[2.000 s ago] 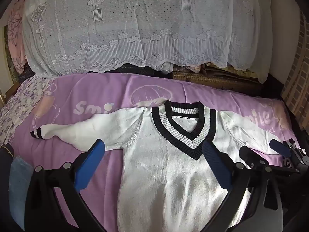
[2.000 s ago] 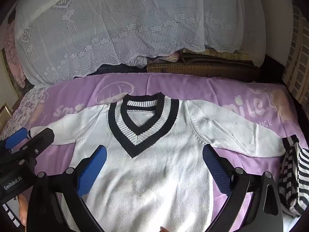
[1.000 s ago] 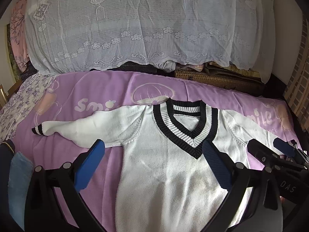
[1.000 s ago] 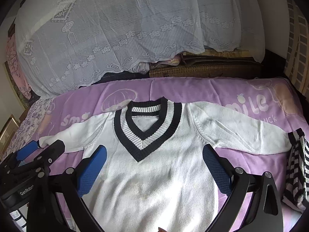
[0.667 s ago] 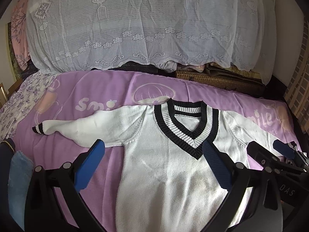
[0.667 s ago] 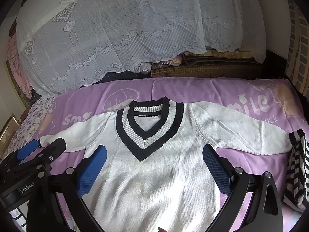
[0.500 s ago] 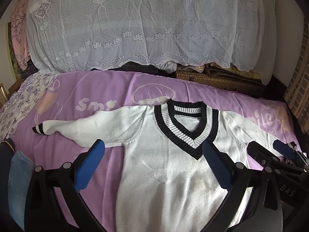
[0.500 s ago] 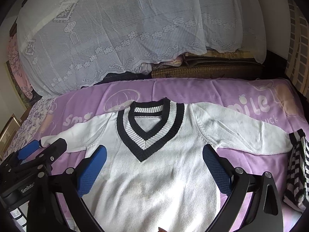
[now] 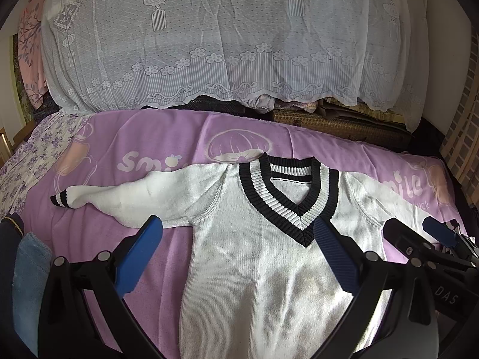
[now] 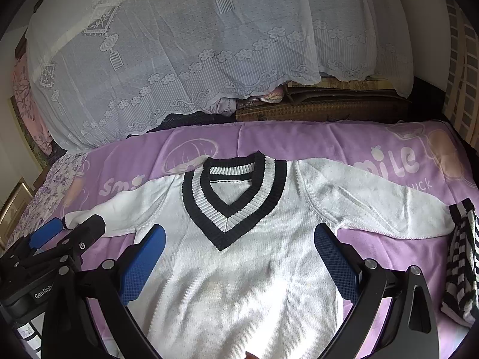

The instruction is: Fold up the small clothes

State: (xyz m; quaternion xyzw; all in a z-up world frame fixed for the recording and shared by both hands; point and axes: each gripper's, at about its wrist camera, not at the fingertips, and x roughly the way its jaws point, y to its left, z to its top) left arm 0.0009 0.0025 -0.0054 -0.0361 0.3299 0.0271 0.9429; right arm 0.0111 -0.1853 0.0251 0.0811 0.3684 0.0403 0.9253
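A purple blanket (image 9: 155, 137) covers the bed. Above it, the left gripper (image 9: 238, 257) and right gripper (image 10: 239, 261) both hover with jaws wide apart, empty. The white sweater (image 10: 239, 269) lies flat beneath them, sleeves spread; a striped garment (image 10: 462, 263) touches its right cuff.

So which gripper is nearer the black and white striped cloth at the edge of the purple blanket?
Right. The right gripper hovers open over the sweater's middle, with the striped cloth just off its right side. The left gripper is at the opposite sleeve.

left gripper (image 9: 238, 257), right gripper (image 10: 239, 261), jaws spread wide
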